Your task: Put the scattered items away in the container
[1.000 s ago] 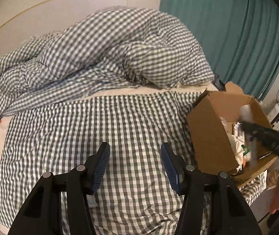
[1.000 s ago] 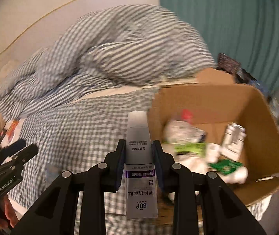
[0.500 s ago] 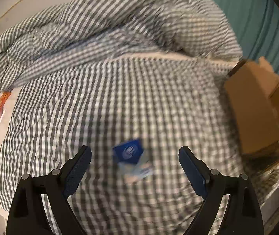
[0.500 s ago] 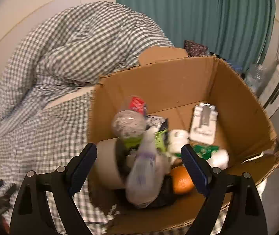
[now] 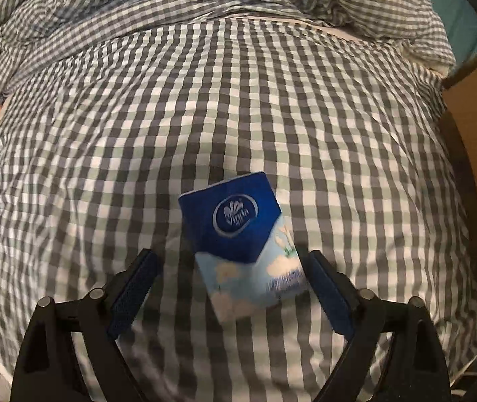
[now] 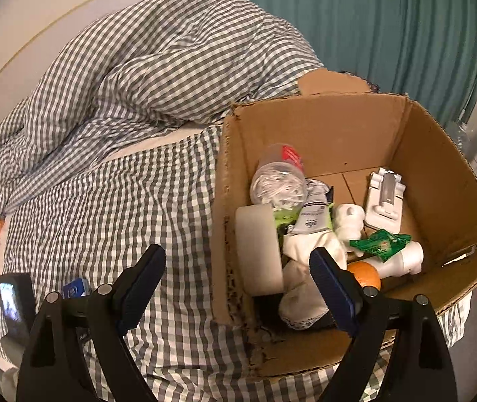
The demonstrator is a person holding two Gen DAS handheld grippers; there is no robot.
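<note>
I read "Vinda" in the round logo on the blue tissue pack (image 5: pixel 238 231), lower centre; nothing else is legible.

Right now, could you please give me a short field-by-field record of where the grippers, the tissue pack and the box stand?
left gripper: open, straddling the tissue pack
tissue pack: blue, lying flat on the checked bedsheet
right gripper: open, empty, above the box's near left corner
cardboard box: open, on the bed's right edge
box contents: tape roll, orange, green packet, other items
</note>
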